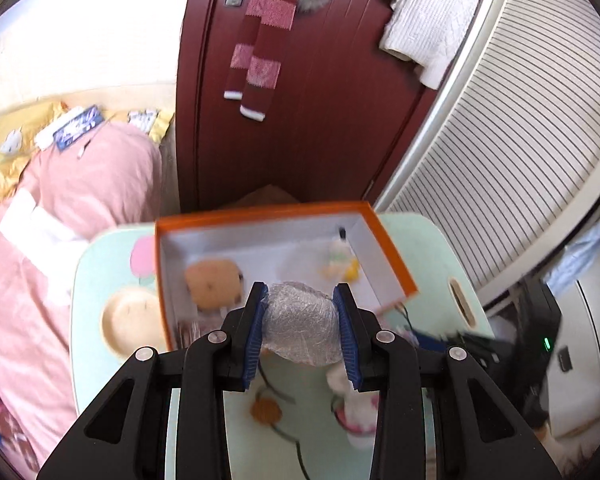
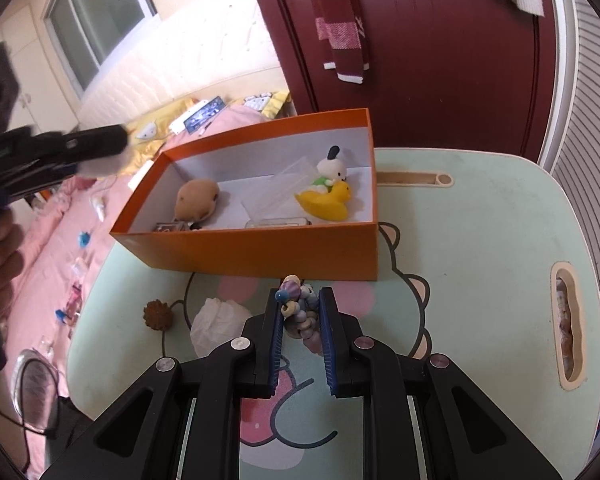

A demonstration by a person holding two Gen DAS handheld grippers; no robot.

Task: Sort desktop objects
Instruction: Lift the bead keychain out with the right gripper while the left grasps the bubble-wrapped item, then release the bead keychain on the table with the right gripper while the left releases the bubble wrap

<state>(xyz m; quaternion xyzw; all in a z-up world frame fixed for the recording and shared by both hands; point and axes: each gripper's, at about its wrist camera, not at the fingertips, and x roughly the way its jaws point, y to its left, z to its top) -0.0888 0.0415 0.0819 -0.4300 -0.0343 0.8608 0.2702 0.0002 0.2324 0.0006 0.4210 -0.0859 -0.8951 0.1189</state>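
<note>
Left gripper [image 1: 302,322] pinches a bubble-wrapped bundle [image 1: 300,324] between its blue pads, raised above the near edge of the orange box [image 1: 388,248]; the view is motion-blurred. Right gripper [image 2: 300,320] is closed on a beaded bracelet [image 2: 300,312] of pastel beads, low over the worktop [image 2: 480,220], just in front of the box's near wall.

The box stands open on the mint-green worktop with its cartoon print. Inside: a brown plush [image 2: 196,200] at the left, a white dog figure on a yellow duck float [image 2: 328,196] at the right, a clear plastic piece [image 2: 276,192] between them, and small items against the near wall, too hidden to name.

On the worktop, left of the right gripper: a crumpled white wad [image 2: 216,320] and, beside it, a small brown spiky ball [image 2: 156,314], apart from each other. A pink-covered bed [image 1: 60,208] lies left of the worktop; a dark red door [image 2: 420,60] stands behind.
</note>
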